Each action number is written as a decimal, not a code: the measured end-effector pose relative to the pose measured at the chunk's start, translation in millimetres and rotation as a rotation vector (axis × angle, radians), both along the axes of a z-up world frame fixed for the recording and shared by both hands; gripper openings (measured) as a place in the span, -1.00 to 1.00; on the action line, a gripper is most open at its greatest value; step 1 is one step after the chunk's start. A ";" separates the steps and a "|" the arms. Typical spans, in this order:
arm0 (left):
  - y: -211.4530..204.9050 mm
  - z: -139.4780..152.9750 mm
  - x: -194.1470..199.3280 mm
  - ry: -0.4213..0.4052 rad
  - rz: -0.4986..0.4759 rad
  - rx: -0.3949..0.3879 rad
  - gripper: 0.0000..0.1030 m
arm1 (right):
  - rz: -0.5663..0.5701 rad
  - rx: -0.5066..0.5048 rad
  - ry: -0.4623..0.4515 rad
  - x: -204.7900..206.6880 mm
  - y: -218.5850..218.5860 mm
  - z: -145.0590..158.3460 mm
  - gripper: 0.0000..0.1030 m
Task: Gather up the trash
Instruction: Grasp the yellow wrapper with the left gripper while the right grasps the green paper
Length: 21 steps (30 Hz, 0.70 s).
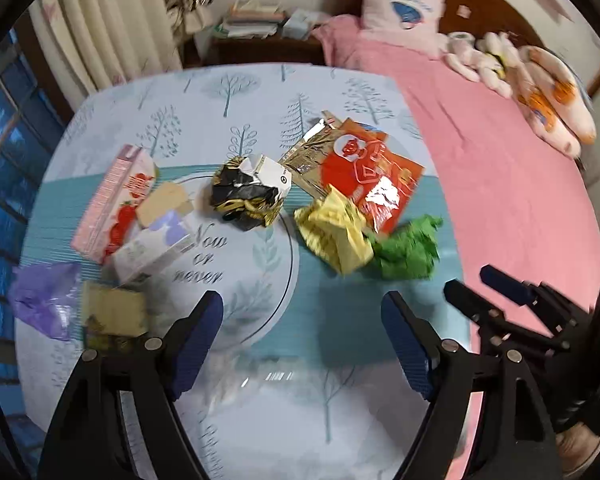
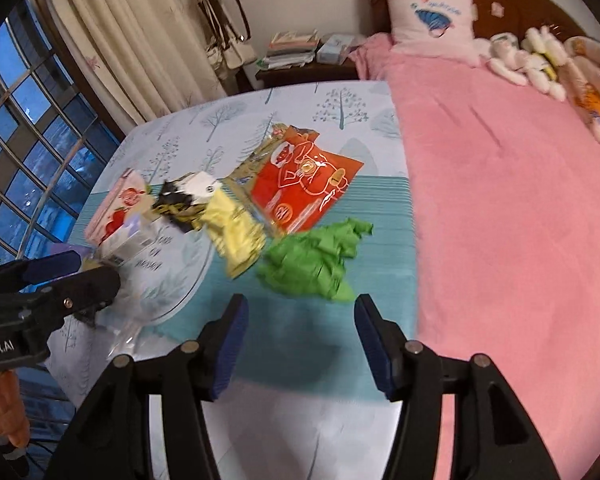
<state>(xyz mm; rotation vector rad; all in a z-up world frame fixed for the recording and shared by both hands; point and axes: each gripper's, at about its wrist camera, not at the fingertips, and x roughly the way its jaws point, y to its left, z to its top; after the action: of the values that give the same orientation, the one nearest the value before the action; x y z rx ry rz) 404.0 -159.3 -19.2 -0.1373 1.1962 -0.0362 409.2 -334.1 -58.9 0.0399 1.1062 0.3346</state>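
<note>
Mostly crumpled wrappers (image 1: 247, 194), scattered.

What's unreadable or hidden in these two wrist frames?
- Purple bag: left wrist view, motion-blurred at the table's edge; contents unclear.
- Small brown box: left wrist view, blurred, partly behind the left gripper; label illegible.
- Pink carton: right wrist view, the white box covers its lower end.
- Book stack: both views, too small to read.
- No trash bin shows in either view.
</note>
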 end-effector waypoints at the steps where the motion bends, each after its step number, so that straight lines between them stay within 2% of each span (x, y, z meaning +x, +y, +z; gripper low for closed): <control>1: -2.6 -6.6 9.3 0.012 0.014 -0.004 0.55 | 0.009 0.003 0.016 10.9 -0.2 -7.6 0.08; 7: -12.1 -38.7 41.5 0.074 0.055 0.006 0.55 | 0.039 0.032 0.121 55.9 2.7 -51.0 0.08; 15: -15.8 -65.2 63.7 0.130 0.108 -0.018 0.55 | 0.106 0.157 0.180 68.2 1.1 -71.8 0.13; 16: -16.6 -67.2 65.2 0.135 0.109 -0.021 0.55 | 0.115 0.166 0.177 67.4 0.9 -72.9 0.10; 18: -17.7 -72.2 69.5 0.144 0.112 -0.026 0.55 | 0.140 0.196 0.172 64.6 0.3 -73.1 -0.15; 21: -19.7 -81.6 76.1 0.158 0.109 -0.024 0.55 | 0.145 0.222 0.174 61.5 -1.8 -72.3 -0.22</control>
<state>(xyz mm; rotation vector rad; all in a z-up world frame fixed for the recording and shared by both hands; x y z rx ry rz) 480.1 -179.0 -100.8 -0.2300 1.3441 0.0568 470.7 -335.9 -131.2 0.1895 1.2430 0.5924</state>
